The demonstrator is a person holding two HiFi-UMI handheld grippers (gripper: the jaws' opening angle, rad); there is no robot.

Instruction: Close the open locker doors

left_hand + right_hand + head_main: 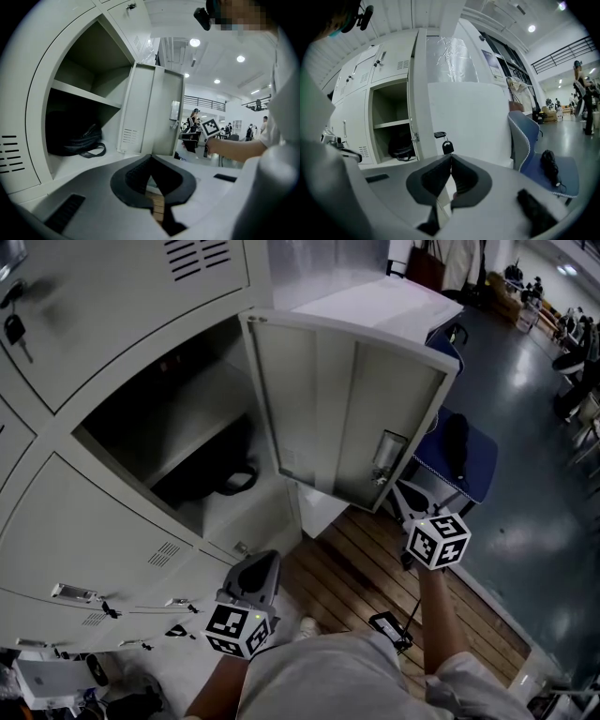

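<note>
The left gripper (151, 158) and the right gripper (451, 158) each had their jaws pressed together on nothing, both short of the open locker door (347, 413). Only the right gripper view showed a key (446, 146) hanging on that door's outer face. At the door's hinge side, a black bag (211, 482) lay in the open compartment. Past the door's free edge stood a blue chair (473, 465).

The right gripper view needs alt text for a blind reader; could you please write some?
An open locker door, key in its lock, fills the middle, with the right gripper below it, jaws together and empty. Left of the door the locker holds a black bag; a blue chair stands at right.
</note>
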